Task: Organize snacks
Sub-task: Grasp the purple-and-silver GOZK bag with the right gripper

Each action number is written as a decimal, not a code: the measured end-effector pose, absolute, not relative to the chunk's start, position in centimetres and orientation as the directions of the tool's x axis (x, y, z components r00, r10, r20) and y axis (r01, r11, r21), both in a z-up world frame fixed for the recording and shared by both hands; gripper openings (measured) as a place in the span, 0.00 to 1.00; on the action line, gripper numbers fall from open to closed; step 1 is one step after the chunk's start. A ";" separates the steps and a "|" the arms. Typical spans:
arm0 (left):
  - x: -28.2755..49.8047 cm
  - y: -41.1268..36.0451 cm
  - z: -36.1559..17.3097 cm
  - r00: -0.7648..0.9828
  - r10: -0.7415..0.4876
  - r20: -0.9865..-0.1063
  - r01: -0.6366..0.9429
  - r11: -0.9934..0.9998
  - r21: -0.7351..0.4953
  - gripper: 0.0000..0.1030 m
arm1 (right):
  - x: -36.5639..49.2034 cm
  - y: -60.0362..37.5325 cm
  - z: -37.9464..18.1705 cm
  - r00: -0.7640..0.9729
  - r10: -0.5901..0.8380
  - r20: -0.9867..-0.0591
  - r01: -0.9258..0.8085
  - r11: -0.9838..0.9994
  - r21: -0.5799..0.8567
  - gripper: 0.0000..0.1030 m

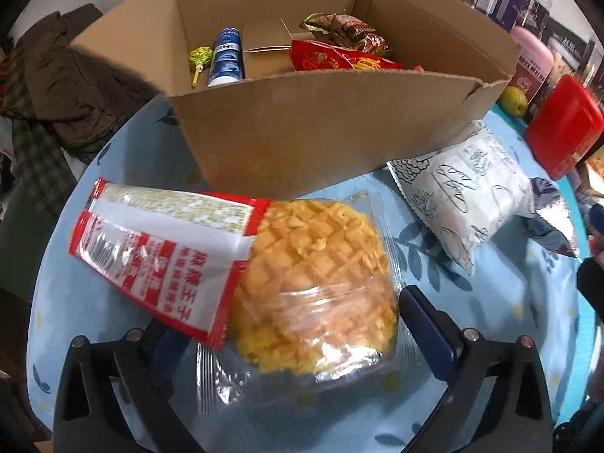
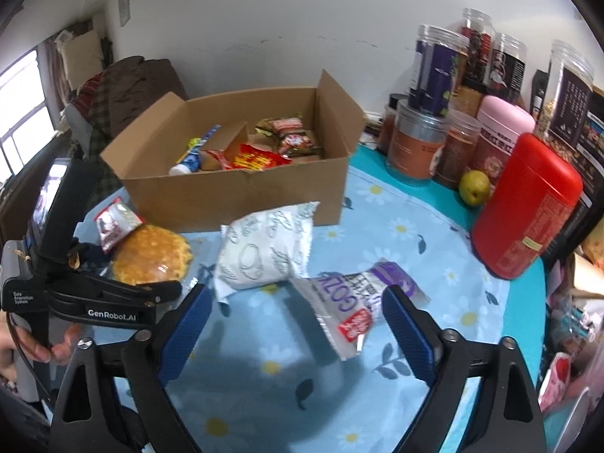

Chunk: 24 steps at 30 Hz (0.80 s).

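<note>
Your left tongs gaping wide around bun; right tongs hovering wide over purple packet.

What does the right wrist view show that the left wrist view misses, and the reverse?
Only the right wrist view shows the purple-and-white packet between the open right gripper fingers. Only the left wrist view shows the yellow lollipop in the box. Both show the cardboard box, the yellow bun between the left gripper fingers, the white patterned packet and the red canister.
</note>
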<state>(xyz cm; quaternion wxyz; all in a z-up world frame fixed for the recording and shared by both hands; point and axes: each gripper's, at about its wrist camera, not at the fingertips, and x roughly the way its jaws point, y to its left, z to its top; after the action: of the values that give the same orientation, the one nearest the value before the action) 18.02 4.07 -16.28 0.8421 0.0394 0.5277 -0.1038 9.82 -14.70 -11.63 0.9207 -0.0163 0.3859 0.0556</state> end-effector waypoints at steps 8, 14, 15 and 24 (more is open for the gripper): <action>18.1 3.1 -16.5 0.461 -0.121 -0.879 0.220 0.975 -0.019 1.00 | 10.5 -16.7 -12.3 0.697 0.016 -0.717 -0.065 0.997 -0.041 1.00; 17.0 2.5 -16.5 0.485 -0.142 -0.863 0.246 0.969 -0.021 0.96 | 11.8 -18.9 -13.2 0.675 0.026 -0.737 -0.019 1.000 0.018 1.00; 16.8 2.4 -16.5 0.481 -0.152 -0.864 0.250 0.968 -0.030 0.95 | 11.9 -19.2 -13.2 0.677 0.034 -0.736 -0.005 0.999 0.041 1.00; 15.1 0.9 -16.2 0.431 -0.212 -0.877 0.316 0.946 -0.073 0.95 | 14.1 -20.9 -14.5 0.643 0.002 -0.766 0.126 0.986 0.109 0.99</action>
<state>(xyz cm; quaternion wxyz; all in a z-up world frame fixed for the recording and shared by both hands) 15.14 0.90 -16.17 0.8442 0.0510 0.5102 -0.1561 14.07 -20.94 -14.45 0.9033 0.0761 0.4209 -0.0343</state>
